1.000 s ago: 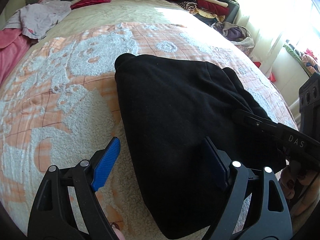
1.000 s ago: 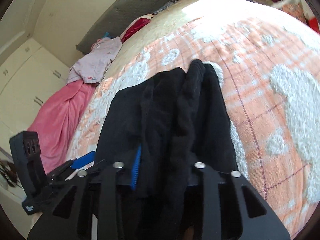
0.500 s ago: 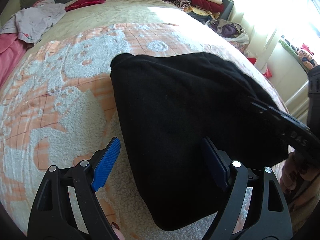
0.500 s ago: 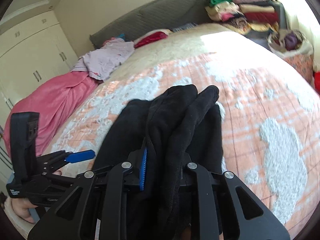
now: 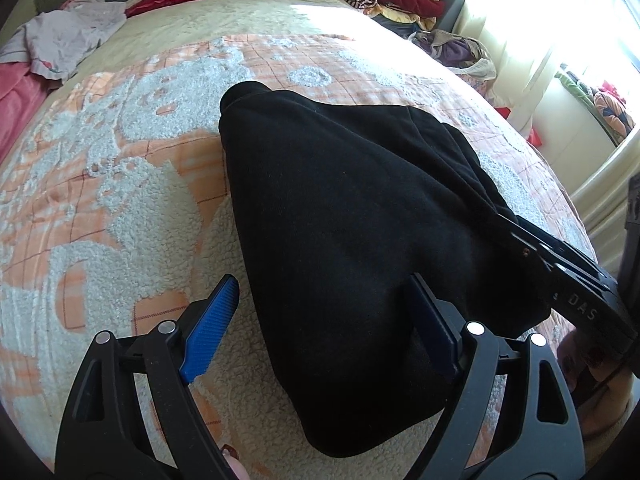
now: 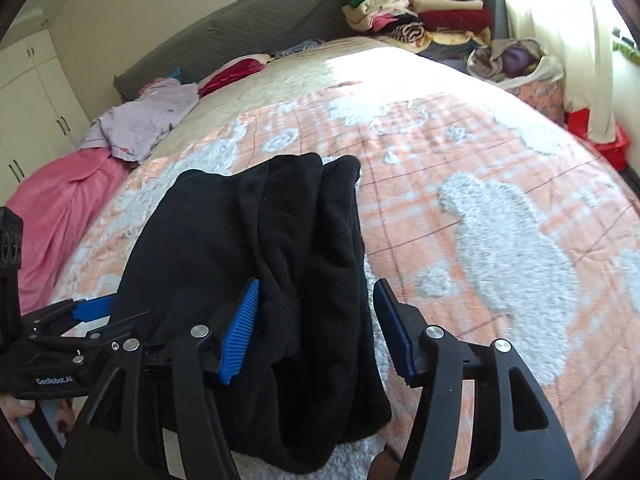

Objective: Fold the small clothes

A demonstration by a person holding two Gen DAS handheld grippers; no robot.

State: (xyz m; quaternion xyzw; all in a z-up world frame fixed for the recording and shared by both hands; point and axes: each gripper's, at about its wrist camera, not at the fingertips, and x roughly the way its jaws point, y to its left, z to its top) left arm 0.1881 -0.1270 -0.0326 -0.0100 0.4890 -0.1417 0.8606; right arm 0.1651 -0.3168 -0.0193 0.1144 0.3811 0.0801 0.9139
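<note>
Across the bed [image 6: 500, 152], on its orange and white blanket [image 5: 120, 184], lies a black garment [image 5: 344, 216], folded into a thick bundle. Its near end sits between the pads of both claws. Left claw [image 5: 320, 316] stands wide apart, one pad over the blanket, the other at the cloth's edge, gripping nothing. Right claw [image 6: 316, 332] is opening, the cloth's rolled folds lying loose between its blue pads [image 6: 240, 332], neither pressing. Folded clothes [image 6: 420, 12] are stacked beyond the bed.
</note>
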